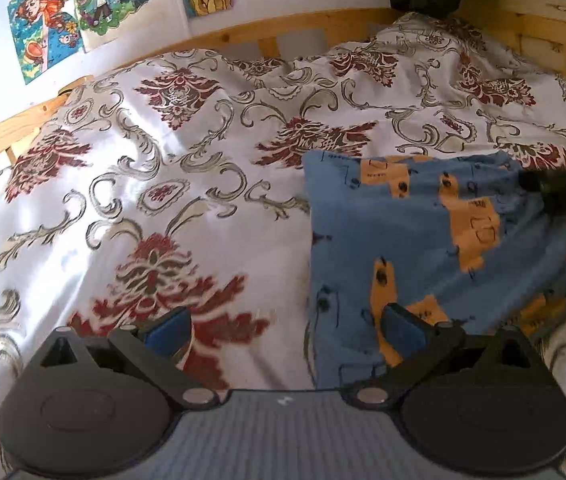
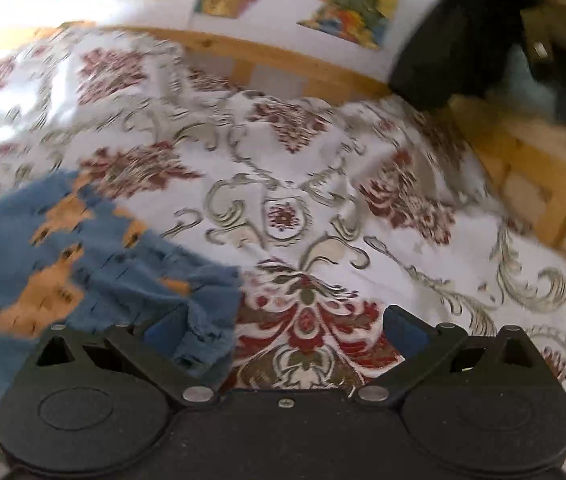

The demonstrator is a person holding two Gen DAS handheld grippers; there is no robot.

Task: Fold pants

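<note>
Wooden-framed bed [image 1: 243,36] under a white bedspread [image 1: 187,184] with maroon and grey-green floral scrolls; cartoon drawings [image 1: 79,4] pinned to the wall at 11 o'clock, no legible writing. Blue pants [image 1: 415,240] with orange patches and small black marks, folded into a roughly rectangular stack, lying flat on the bedspread at 3 o'clock in the left wrist view and at 8 o'clock in the right wrist view. Left gripper [image 1: 285,332] spread wide and empty, right pad over the pants' near edge. Right gripper [image 2: 285,330] likewise wide apart, gripping nothing, left pad against a rumpled corner of cloth. Right view blurred.
</note>
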